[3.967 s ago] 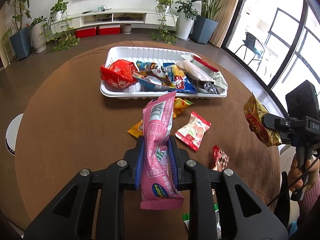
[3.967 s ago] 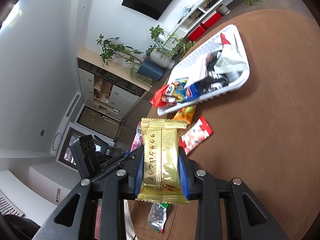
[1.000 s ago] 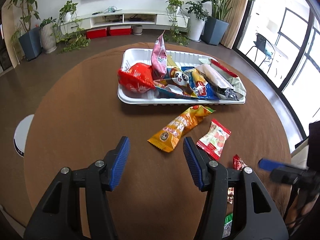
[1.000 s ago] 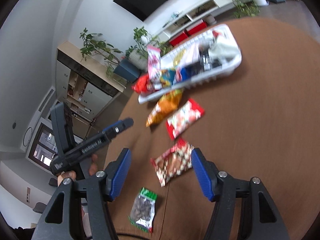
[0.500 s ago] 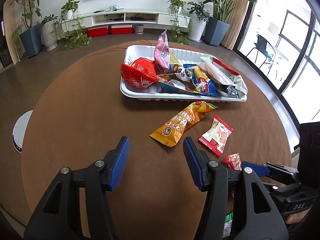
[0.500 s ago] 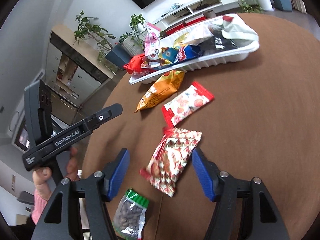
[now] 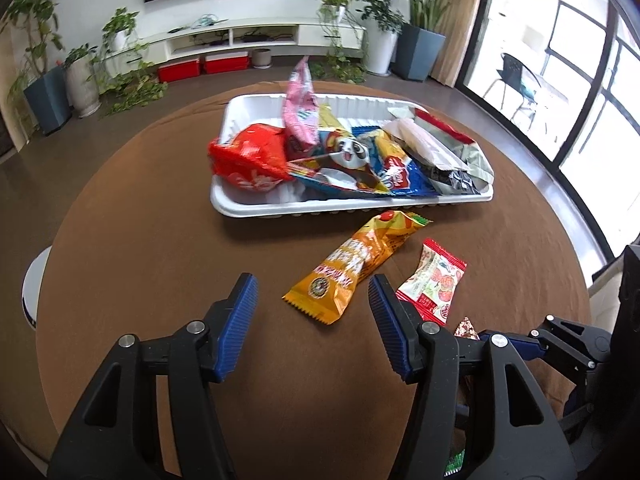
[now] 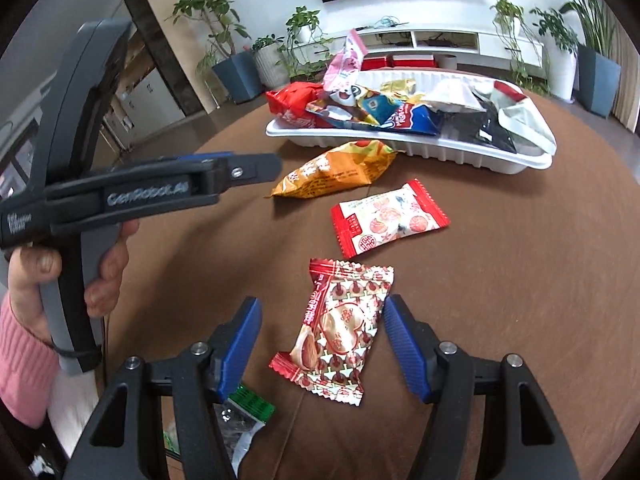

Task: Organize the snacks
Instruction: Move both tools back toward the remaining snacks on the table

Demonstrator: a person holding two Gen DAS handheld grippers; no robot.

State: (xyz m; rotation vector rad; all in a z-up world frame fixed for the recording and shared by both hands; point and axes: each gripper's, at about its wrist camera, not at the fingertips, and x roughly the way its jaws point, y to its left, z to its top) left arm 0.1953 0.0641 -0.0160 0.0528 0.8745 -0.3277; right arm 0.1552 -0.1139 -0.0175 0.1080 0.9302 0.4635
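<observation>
One word — "GenRobot.AI" — can be read on the side of the left gripper [image 8: 256, 166]; its jaws are opening with nothing between them. The right gripper [image 8: 320, 344] is spread, a red-patterned packet [image 8: 340, 328] lying on the table [image 8: 520, 300] between its pads, untouched. Several snack bags are heaped in the white tray [image 7: 256, 210] — an orange packet [image 7: 356, 264] and a red-and-white one [image 7: 434, 282] lie just outside it.

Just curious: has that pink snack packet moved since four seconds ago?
Yes. The pink packet now stands in the white tray; earlier the left gripper held it.
</observation>
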